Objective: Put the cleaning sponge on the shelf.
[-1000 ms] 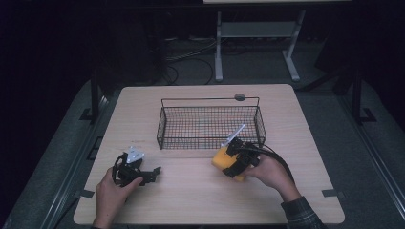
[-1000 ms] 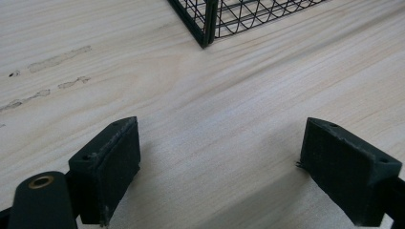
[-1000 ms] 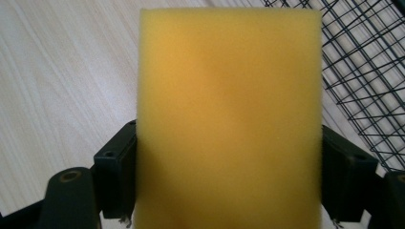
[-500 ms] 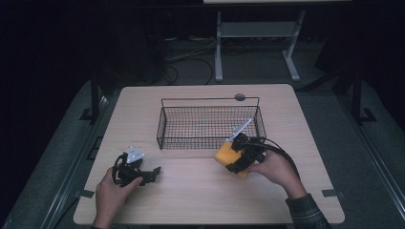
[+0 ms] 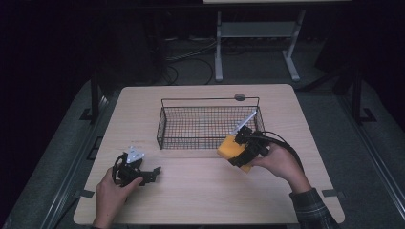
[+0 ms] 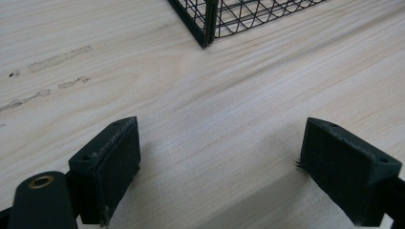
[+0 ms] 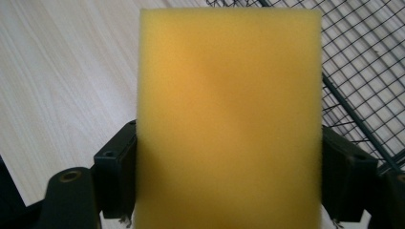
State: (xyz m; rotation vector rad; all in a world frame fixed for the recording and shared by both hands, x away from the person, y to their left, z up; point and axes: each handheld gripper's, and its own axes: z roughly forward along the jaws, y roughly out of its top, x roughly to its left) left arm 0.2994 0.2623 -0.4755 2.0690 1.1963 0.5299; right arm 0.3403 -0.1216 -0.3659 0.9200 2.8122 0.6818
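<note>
A yellow sponge (image 5: 229, 149) hangs just above the table by the front right corner of a black wire basket (image 5: 208, 123). My right gripper (image 5: 241, 153) is shut on the yellow sponge (image 7: 228, 119), its two black pads pressing both sides of the block. In the right gripper view the basket mesh (image 7: 367, 76) lies beyond and to the right of the sponge. My left gripper (image 5: 152, 171) rests low at the front left of the table, open, with bare wood between its fingers (image 6: 107, 167). The basket's corner (image 6: 205, 21) stands a little way ahead of it.
The light wood table (image 5: 191, 205) has open room in front of the basket and between the two hands. A small dark round disc (image 5: 239, 97) sits at the table's far edge behind the basket. Beyond the table are cables and a white stand (image 5: 253, 33).
My right gripper has risen with the sponge and edged toward the basket's front right corner. The left hand has stayed where it was.
</note>
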